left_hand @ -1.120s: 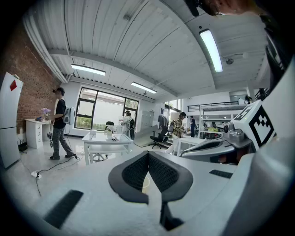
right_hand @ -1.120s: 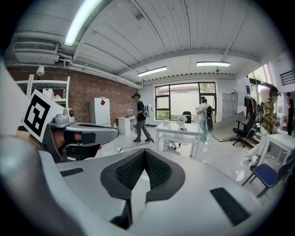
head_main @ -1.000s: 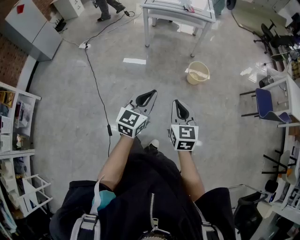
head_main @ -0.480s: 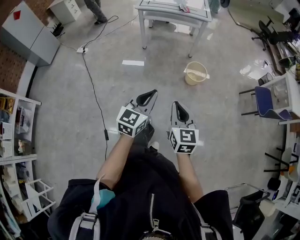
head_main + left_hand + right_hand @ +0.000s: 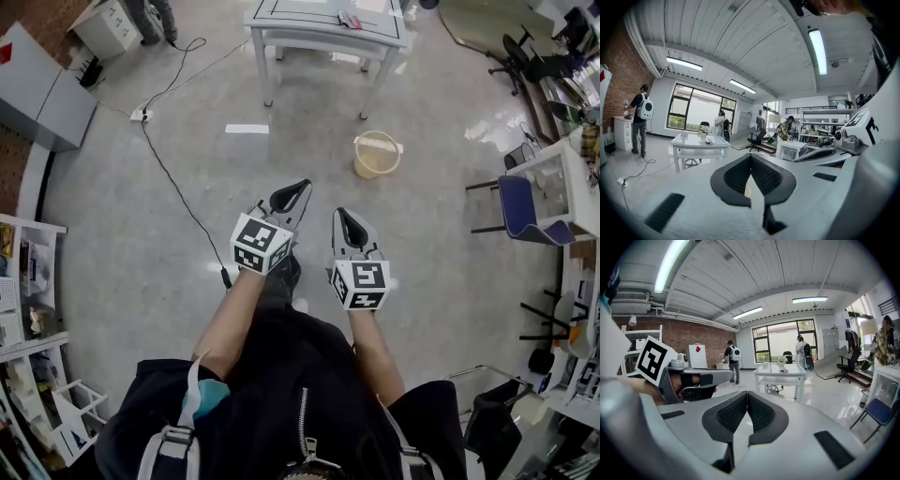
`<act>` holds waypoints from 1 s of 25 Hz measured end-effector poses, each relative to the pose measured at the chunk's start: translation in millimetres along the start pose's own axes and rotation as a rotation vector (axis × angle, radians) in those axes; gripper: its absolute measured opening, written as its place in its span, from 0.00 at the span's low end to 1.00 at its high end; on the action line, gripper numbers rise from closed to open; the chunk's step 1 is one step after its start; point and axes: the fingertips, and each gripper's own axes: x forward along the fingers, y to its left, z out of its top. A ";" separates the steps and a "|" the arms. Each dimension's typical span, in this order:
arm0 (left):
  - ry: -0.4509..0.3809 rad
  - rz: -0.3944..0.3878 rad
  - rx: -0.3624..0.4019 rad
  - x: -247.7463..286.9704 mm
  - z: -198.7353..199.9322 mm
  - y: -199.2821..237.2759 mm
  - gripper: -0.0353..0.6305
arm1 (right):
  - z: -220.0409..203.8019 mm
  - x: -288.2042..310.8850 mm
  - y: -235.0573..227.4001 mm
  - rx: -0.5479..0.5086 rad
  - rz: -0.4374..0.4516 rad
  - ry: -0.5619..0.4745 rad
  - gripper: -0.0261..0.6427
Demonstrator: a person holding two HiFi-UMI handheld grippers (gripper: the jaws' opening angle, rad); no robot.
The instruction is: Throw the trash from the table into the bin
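A white table [image 5: 309,37] stands at the far end of the floor, with small trash items [image 5: 349,19] on its right part. To the table's near right, a yellow bin [image 5: 377,155] sits on the floor. My left gripper [image 5: 298,190] and right gripper [image 5: 341,217] are held side by side over bare floor, well short of both. Each is shut with nothing between its pads. The left gripper view shows the table [image 5: 700,140] ahead past the closed left gripper [image 5: 751,157]. The right gripper view shows the table [image 5: 780,369] past the closed right gripper [image 5: 747,394].
A black cable [image 5: 178,197] runs across the floor from a power strip [image 5: 141,114] to my left. A blue chair [image 5: 525,211] and desks stand at the right, shelves [image 5: 28,291] and a grey cabinet [image 5: 42,89] at the left. A person [image 5: 155,19] stands beyond the table's left.
The table and the bin have come closer and shifted left in the head view as I walk forward. Both grippers stay shut, side by side.
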 end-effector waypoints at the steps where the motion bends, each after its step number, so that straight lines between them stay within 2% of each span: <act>1: -0.002 -0.001 -0.002 9.8 3.1 9.6 0.06 | 4.6 11.8 -4.8 -0.004 0.000 0.004 0.05; 11: -0.005 -0.013 0.008 92.6 36.9 122.7 0.06 | 53.4 137.6 -39.2 -0.017 -0.018 0.034 0.05; 16: 0.010 0.003 -0.006 116.8 39.0 173.2 0.06 | 65.8 184.0 -49.3 0.013 -0.036 0.034 0.05; 25: 0.027 0.000 -0.023 161.2 41.3 215.4 0.06 | 81.8 239.8 -79.4 0.042 -0.051 0.035 0.05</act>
